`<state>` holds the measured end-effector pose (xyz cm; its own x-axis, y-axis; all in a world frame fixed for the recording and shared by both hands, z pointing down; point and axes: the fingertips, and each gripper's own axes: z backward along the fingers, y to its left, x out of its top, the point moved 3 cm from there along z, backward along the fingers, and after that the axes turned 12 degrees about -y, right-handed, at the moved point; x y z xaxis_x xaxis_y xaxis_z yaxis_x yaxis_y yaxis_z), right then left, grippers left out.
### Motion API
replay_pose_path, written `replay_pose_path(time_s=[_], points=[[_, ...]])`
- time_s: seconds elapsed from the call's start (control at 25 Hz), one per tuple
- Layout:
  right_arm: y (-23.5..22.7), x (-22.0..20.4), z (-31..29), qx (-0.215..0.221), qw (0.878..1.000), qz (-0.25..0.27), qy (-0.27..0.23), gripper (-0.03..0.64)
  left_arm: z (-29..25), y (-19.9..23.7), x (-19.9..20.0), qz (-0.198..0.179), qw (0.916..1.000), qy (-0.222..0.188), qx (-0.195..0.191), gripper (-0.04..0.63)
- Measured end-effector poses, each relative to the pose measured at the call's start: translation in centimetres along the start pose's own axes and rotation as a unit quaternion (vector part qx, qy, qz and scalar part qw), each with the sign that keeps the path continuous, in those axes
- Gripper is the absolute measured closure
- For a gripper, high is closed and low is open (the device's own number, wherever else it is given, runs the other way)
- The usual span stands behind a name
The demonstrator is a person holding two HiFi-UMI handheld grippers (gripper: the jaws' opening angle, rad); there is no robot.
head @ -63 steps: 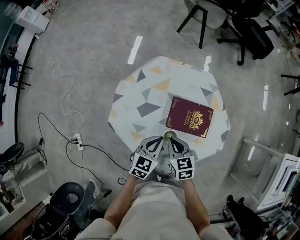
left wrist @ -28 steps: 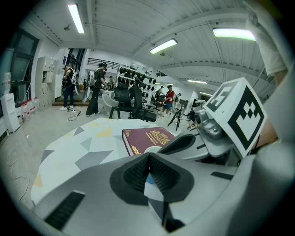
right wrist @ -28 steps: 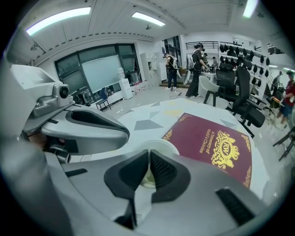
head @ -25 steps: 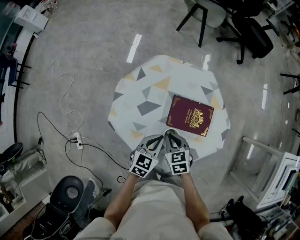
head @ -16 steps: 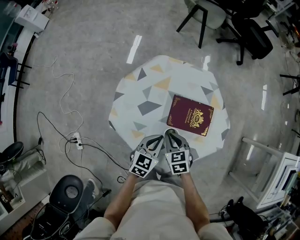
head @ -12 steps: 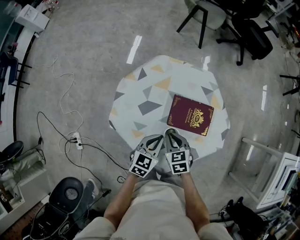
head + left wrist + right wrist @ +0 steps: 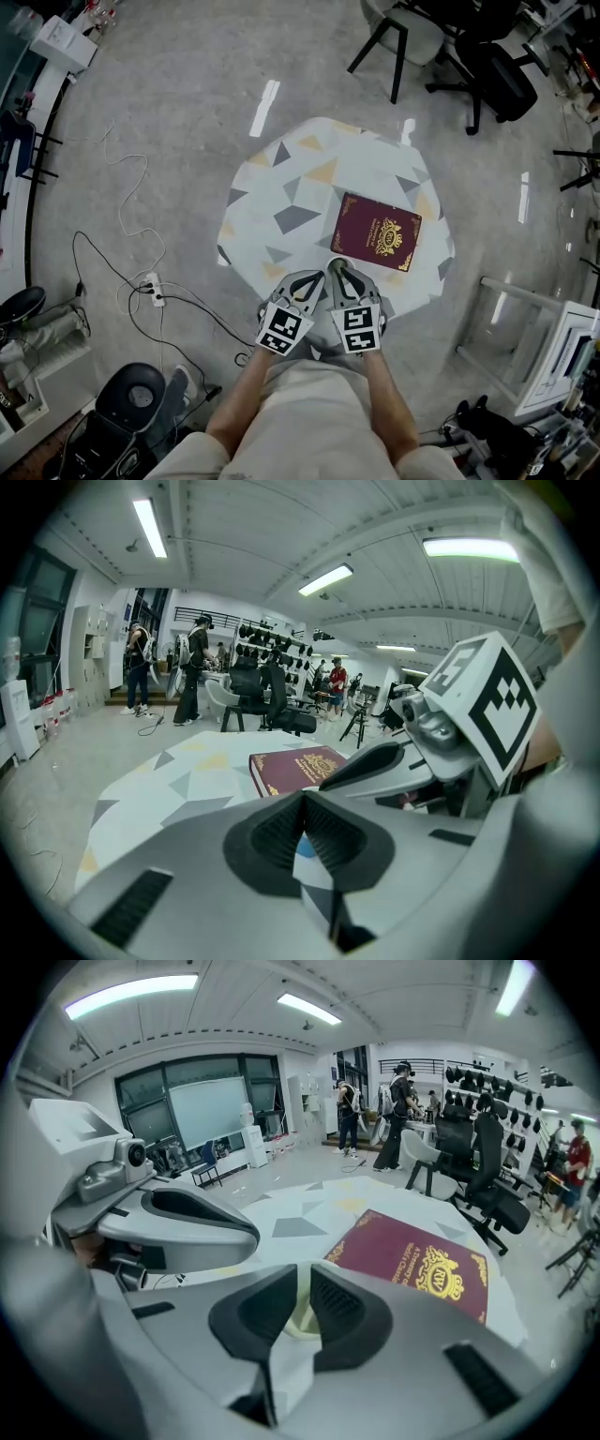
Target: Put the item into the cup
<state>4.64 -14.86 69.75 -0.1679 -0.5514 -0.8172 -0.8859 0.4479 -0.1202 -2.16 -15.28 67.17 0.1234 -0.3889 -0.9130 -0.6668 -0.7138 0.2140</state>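
Observation:
A maroon book [image 7: 377, 232] with a gold crest lies on the right half of a small patterned table [image 7: 281, 202]; it also shows in the gripper views [image 7: 298, 766] [image 7: 417, 1265]. Both grippers are held side by side at the table's near edge. My left gripper [image 7: 314, 279] [image 7: 302, 799] is shut, its pads meeting with nothing between them. My right gripper [image 7: 337, 271] [image 7: 305, 1288] is closed on a small pale cream thing [image 7: 298, 1314], round like a cup rim; only a sliver shows between the pads [image 7: 336, 265]. No other cup or item is in view.
Cables and a power strip [image 7: 150, 281] lie on the floor to the left. Black office chairs [image 7: 487, 56] stand beyond the table. A white frame [image 7: 525, 328] is at the right and a black round stool [image 7: 131, 403] at the lower left. People stand far off [image 7: 197, 667].
Since 2.5 s ago my right gripper has shifted slightly left and forward, close beside the left one. Over the last second the grippers hold still; only the head view drifts a little.

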Motion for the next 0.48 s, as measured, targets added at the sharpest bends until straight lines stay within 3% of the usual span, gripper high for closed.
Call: replay_pose_path(time_s=[0.48], points=[[-0.5,3.5,3.6,-0.024,0.997,0.003,-0.069,0.552,0.6,-0.3,4.4,-0.027,0.9988,-0.04,-0.012,0.583]])
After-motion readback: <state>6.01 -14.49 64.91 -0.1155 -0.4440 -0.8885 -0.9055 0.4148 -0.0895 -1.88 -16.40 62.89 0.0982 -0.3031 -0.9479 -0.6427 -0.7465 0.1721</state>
